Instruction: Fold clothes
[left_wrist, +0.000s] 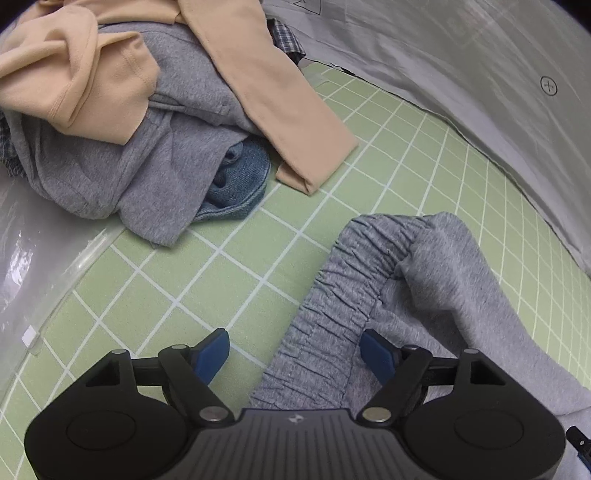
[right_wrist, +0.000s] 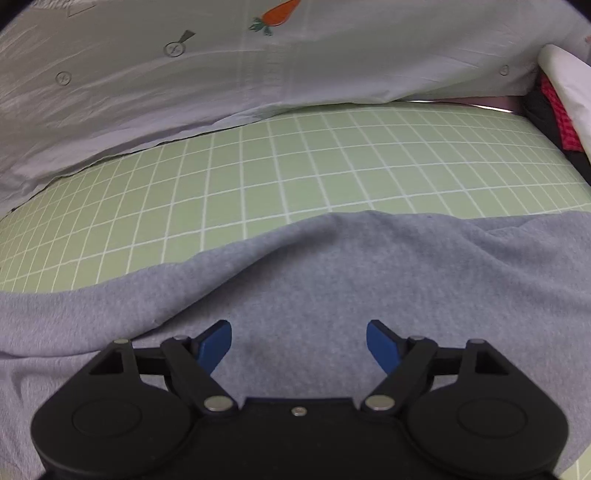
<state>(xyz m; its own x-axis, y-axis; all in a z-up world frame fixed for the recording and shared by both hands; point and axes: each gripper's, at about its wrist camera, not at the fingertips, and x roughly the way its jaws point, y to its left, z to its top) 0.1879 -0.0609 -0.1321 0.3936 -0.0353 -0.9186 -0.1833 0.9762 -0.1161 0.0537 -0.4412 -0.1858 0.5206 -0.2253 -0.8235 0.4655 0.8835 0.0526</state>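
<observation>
Grey sweatpants (left_wrist: 424, 280) lie on the green grid mat (left_wrist: 229, 280), their gathered elastic waistband (left_wrist: 354, 280) running toward the camera in the left wrist view. My left gripper (left_wrist: 293, 354) stands open just over the waistband, whose edge lies between the blue pads without being pressed. In the right wrist view the same grey sweatpants (right_wrist: 332, 280) spread across the lower half, with a soft ridge of cloth. My right gripper (right_wrist: 299, 345) hangs open above that flat grey cloth, nothing pinched between its fingers.
A heap of clothes sits at the upper left: a peach garment (left_wrist: 92, 66), a grey garment (left_wrist: 122, 173) and blue denim (left_wrist: 236, 177). A pale printed sheet (right_wrist: 258, 66) borders the mat's far side. Red and dark fabric (right_wrist: 557, 118) lies at the right edge.
</observation>
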